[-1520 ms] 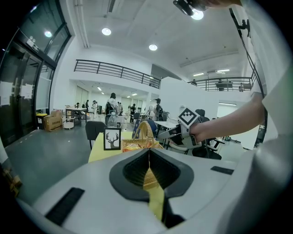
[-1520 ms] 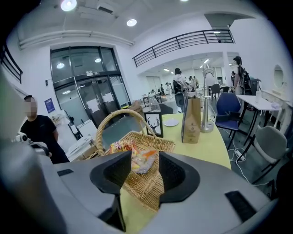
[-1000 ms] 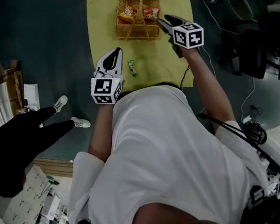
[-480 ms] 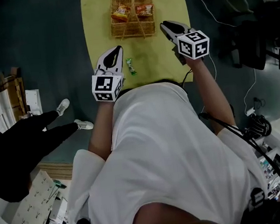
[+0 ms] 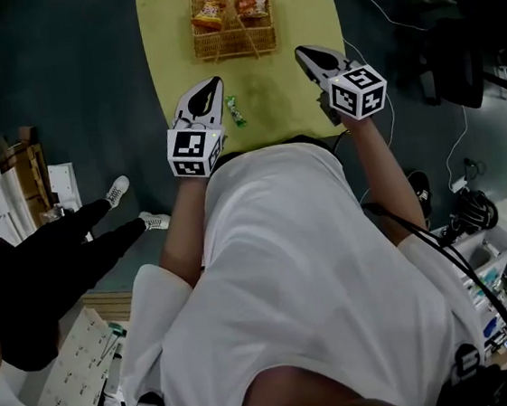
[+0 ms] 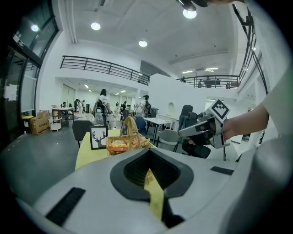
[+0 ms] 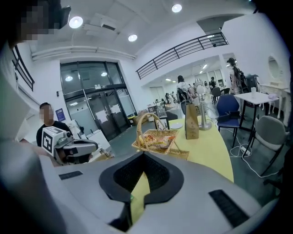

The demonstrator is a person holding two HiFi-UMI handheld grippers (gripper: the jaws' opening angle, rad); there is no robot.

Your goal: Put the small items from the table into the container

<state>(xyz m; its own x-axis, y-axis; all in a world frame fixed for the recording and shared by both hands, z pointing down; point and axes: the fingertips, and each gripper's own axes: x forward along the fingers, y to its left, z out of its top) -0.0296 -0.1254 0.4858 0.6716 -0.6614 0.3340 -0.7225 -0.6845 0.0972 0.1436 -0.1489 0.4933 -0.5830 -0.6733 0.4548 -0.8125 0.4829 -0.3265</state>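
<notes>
A wicker basket [image 5: 232,29] stands at the far end of the yellow table [image 5: 295,11], with an orange snack packet [image 5: 207,13] and a red one [image 5: 252,6] inside. On the table near me lies a small green wrapped item [image 5: 235,110], just right of my left gripper [image 5: 210,85]. That gripper is shut and holds nothing. My right gripper [image 5: 306,53] hovers right of the basket and nearer to me, shut and empty. The left gripper view shows the basket [image 6: 124,142] ahead and the right gripper [image 6: 200,130] off to the side.
A brown paper bag [image 7: 191,121] and a small plate stand behind the basket [image 7: 158,137]. A framed deer picture [image 6: 98,137] and a bottle stand at the table's far end. Chairs and cables surround the table. A person's shoes [image 5: 131,207] are on the floor at left.
My right gripper has pulled back from the basket's right edge toward me and its jaws have gone from open to shut. The left gripper has stayed beside the green item.
</notes>
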